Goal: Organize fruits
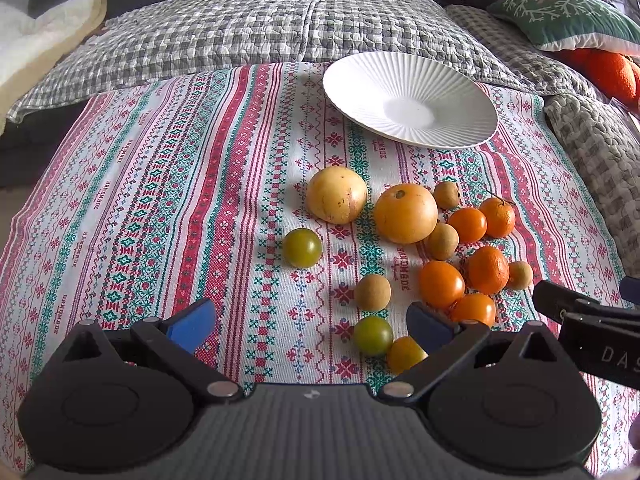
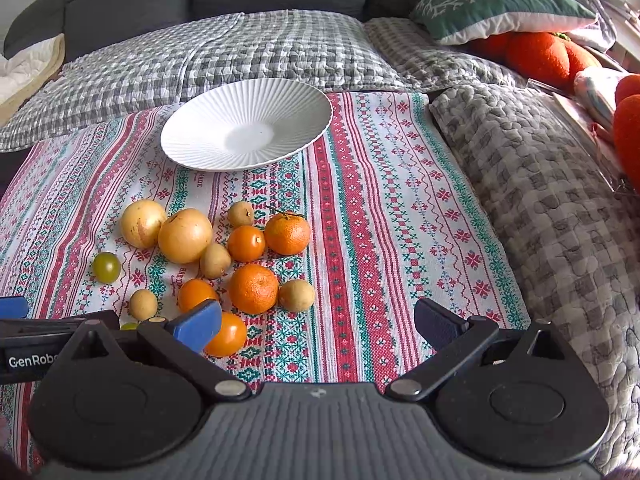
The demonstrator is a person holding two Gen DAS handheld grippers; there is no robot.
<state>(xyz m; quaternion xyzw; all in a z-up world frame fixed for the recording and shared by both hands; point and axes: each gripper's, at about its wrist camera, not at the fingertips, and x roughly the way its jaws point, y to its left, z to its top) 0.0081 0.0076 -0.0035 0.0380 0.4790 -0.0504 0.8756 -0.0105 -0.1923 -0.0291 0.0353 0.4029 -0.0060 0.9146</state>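
Observation:
A white ribbed plate [image 1: 408,100] [image 2: 246,124] lies empty at the far side of the patterned cloth. Below it lies a cluster of fruit: two large yellow fruits [image 1: 337,195] [image 2: 143,223], mandarins [image 1: 488,270] [image 2: 253,288], orange tomatoes [image 1: 441,284] [image 2: 246,243], green tomatoes [image 1: 302,248] [image 2: 106,267] and brown longans [image 1: 372,292] [image 2: 296,295]. My left gripper [image 1: 310,326] is open and empty, with a green tomato [image 1: 373,335] just inside its right finger. My right gripper [image 2: 318,326] is open and empty, right of the cluster.
The patterned cloth [image 1: 160,208] [image 2: 400,220] covers a low table. Grey checked quilts [image 1: 280,24] [image 2: 540,184] lie behind and to the right. A green cushion [image 2: 500,8] and orange plush shapes [image 2: 540,56] sit at the far right. The right gripper shows at the left view's right edge [image 1: 592,328].

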